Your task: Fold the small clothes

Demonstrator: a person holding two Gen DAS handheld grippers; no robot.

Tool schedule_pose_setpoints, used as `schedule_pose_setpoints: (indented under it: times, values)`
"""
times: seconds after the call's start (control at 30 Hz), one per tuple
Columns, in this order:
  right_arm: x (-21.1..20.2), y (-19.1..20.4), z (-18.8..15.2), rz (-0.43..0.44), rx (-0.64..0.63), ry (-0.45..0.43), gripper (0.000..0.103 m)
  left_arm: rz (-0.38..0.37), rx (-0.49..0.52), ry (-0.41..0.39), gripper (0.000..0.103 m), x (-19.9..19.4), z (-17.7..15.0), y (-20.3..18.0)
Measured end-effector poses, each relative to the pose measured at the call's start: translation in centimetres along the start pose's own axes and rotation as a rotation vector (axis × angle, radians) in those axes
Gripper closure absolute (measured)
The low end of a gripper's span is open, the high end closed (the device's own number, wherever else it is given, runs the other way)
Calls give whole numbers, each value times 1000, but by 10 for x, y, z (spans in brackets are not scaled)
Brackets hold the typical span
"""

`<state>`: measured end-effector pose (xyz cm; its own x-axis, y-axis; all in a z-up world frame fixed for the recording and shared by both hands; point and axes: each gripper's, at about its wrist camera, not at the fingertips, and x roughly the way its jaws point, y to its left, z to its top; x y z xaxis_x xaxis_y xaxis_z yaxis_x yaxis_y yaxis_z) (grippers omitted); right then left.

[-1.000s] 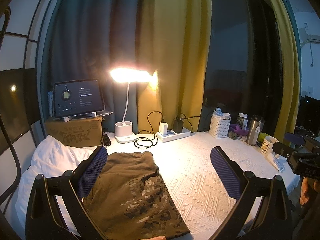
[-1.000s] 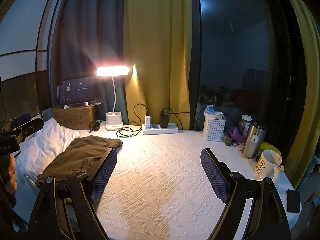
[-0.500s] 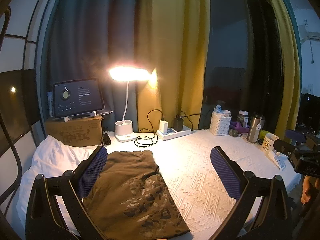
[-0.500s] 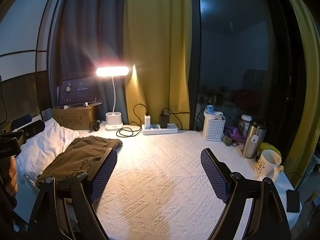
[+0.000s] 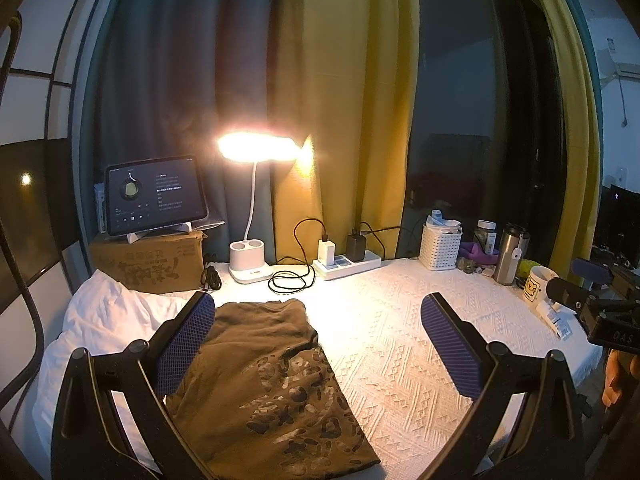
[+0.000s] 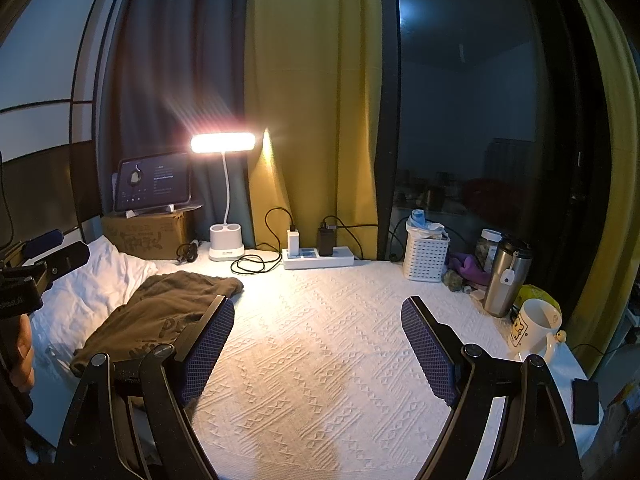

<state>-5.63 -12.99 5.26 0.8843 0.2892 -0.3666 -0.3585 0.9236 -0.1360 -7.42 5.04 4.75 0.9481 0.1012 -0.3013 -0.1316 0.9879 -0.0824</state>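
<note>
One lit lamp (image 6: 223,143) stands at the back of a white textured cloth (image 6: 320,344), before grey and yellow curtains (image 6: 312,92). An olive shirt (image 5: 264,384) with a camouflage print lies flat on the left. Both the left gripper (image 5: 316,344) and the right gripper (image 6: 318,344) hover with jaws spread, empty.

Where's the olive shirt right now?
Olive shirt lies flat on the white textured cover, lower left in both wrist views, beside the white pillow and in front of the cardboard box.
</note>
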Motion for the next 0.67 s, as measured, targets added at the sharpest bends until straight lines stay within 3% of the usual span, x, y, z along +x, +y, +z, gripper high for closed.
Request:
schedule_pose_setpoints:
  times: [0.67]
  values:
    - [4, 3, -3, -1, -3, 10, 16, -7, -3, -2, 1, -1, -1, 0]
